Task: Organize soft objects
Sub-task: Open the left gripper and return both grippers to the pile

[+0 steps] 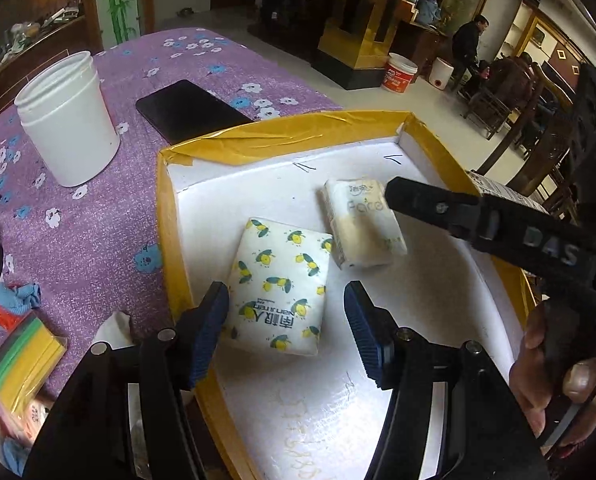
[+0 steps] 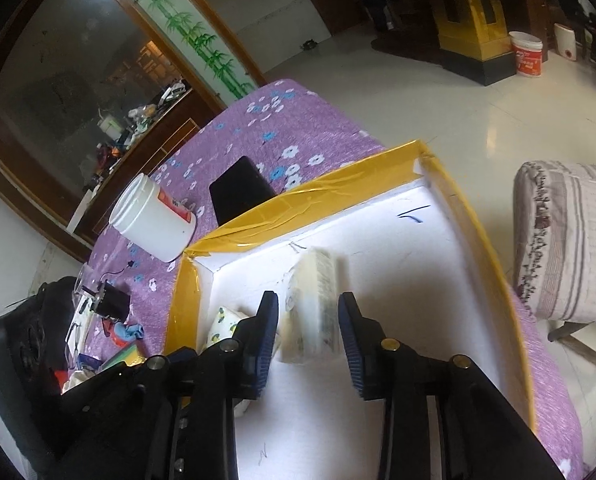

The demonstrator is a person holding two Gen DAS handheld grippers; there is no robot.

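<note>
A lemon-print tissue pack (image 1: 280,292) lies flat in a white tray with yellow taped rim (image 1: 258,142). My left gripper (image 1: 286,328) is open, its fingers either side of the pack's near end, not touching it. A cream tissue pack (image 1: 362,224) lies beyond it in the tray. In the right wrist view the cream pack (image 2: 312,308) sits between the open fingers of my right gripper (image 2: 308,336), with small gaps either side. The right gripper's finger (image 1: 426,200) reaches over the cream pack in the left wrist view. The lemon pack (image 2: 224,326) peeks out left.
A white plastic jar (image 1: 68,120) and a black phone (image 1: 190,110) rest on the purple flowered tablecloth (image 1: 98,216) left of the tray. Coloured sponges (image 1: 22,360), cloths and clutter lie at the near left. A padded stool (image 2: 570,240) stands right of the table.
</note>
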